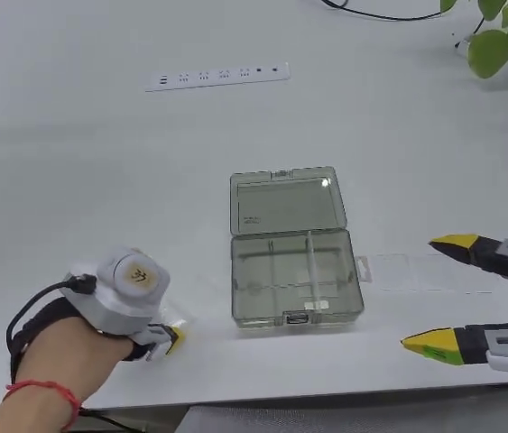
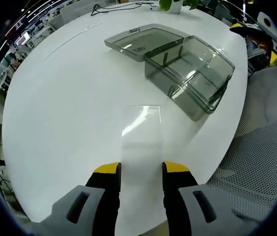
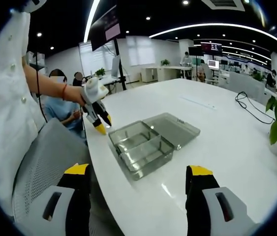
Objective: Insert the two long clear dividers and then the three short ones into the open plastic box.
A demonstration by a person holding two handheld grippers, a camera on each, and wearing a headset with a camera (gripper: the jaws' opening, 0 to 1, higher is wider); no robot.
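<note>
Left gripper view | left gripper (image 2: 141,169) jaws narrowly parted, clear divider (image 2: 141,120) flat just ahead of tips, grip unclear | right gripper (image 3: 138,172) jaws wide, empty | open box (image 2: 177,93) beyond divider | step: divider pickup | next: pinch, lift, stand it upright in slot

Open surface (image 1: 82,180) is offered all along the left of the open plastic box (image 1: 297,289), right up to the power strip (image 1: 217,77). On the right the gap is taken by a flat clear divider (image 1: 416,271); the far corner is crowded by a plant (image 1: 497,41).
</note>
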